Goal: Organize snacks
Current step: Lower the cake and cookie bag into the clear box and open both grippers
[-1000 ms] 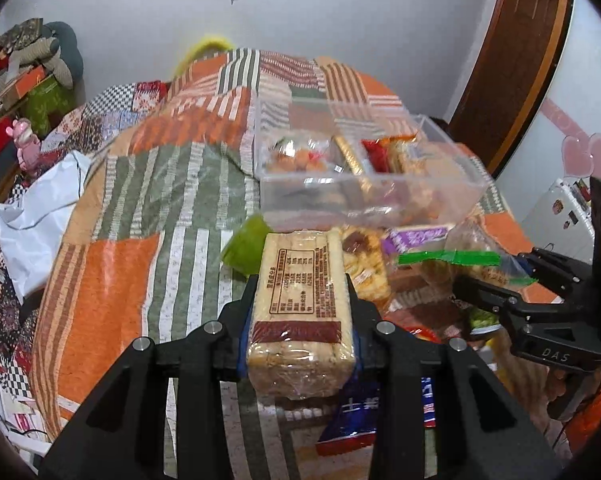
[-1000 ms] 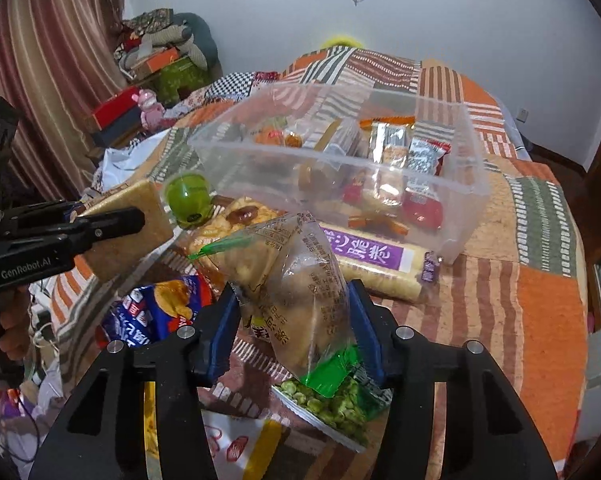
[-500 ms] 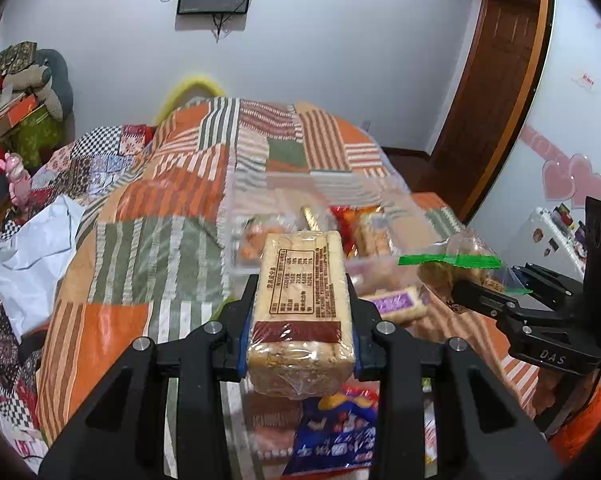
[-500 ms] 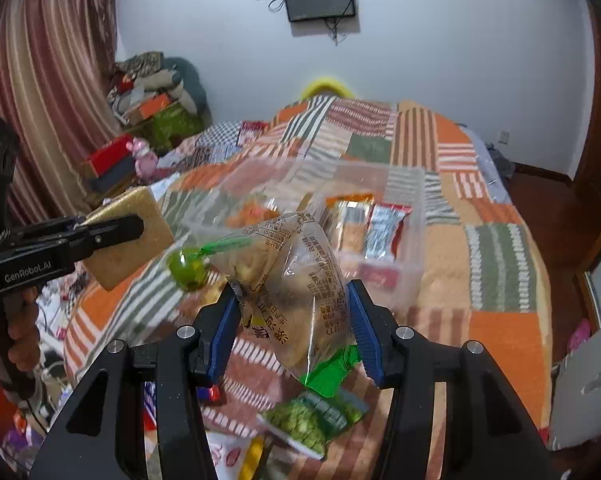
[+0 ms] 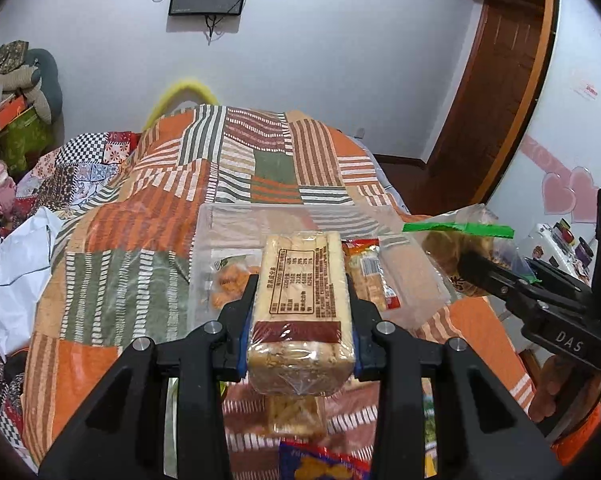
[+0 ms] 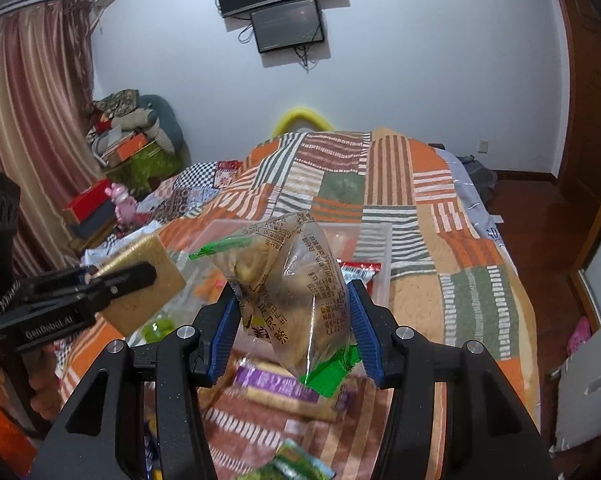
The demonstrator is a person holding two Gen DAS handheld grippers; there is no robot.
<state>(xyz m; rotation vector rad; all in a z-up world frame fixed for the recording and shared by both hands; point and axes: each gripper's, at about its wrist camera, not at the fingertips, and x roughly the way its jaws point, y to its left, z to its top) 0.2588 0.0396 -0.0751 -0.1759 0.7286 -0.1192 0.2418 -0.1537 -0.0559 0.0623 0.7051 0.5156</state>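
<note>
Because the cake block [image 5: 302, 312] was a wrapped, squared slab with flat sides, it looked light, fairly firm and easy to pinch across its width, though the glossy film could slip and a hard squeeze would likely crumble it. The left hand-held gripper [image 5: 301, 320] had its jaws closed against both long sides of that block, near the lower half, holding it upright in the air over the bed [image 5: 112, 248]. The right hand-held gripper [image 6: 292, 316] was clamped on the clear snack bag [image 6: 292, 276], a soft, puffy pouch with a green seal strip; it probably weighed little and deformed under pressure, so a grip at the middle, as here, seemed safer than one at the crinkly ends.

Both tools were raised side by side and pointed toward the clear plastic bin [image 5: 228, 248] lying on the quilt, which already contained a few packets. The left one sat nearly level, aimed at the bin's near wall; the right one was just beside it, its bag tilted slightly. More loose packets lay below them on the bed.
</note>
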